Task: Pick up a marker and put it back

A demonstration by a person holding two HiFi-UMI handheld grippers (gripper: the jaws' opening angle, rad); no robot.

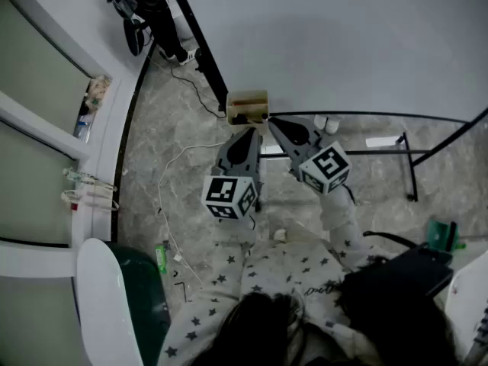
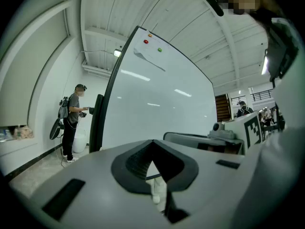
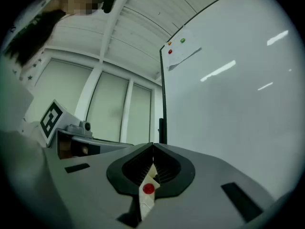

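Note:
A small beige box [image 1: 248, 107] sits at the foot of the whiteboard [image 1: 343, 36]; I make out no marker in it from the head view. My left gripper [image 1: 250, 130] and right gripper [image 1: 272, 121] are held side by side just below that box, both pointing at it. In the left gripper view the jaws [image 2: 152, 157] meet at their tips, facing the whiteboard [image 2: 152, 94]. The right gripper [image 3: 153, 150] is shut too, with a white strip bearing a red dot [image 3: 148, 189] low in the slot. Neither gripper shows a marker in its grip.
A person [image 1: 149, 6] stands at the board's far left end. Cables [image 1: 171, 174] trail over the marble floor. The board's black stand legs [image 1: 412, 166] spread to the right. A green chair [image 1: 130, 303] is at lower left, and a window sill [image 1: 88, 105] holds small items.

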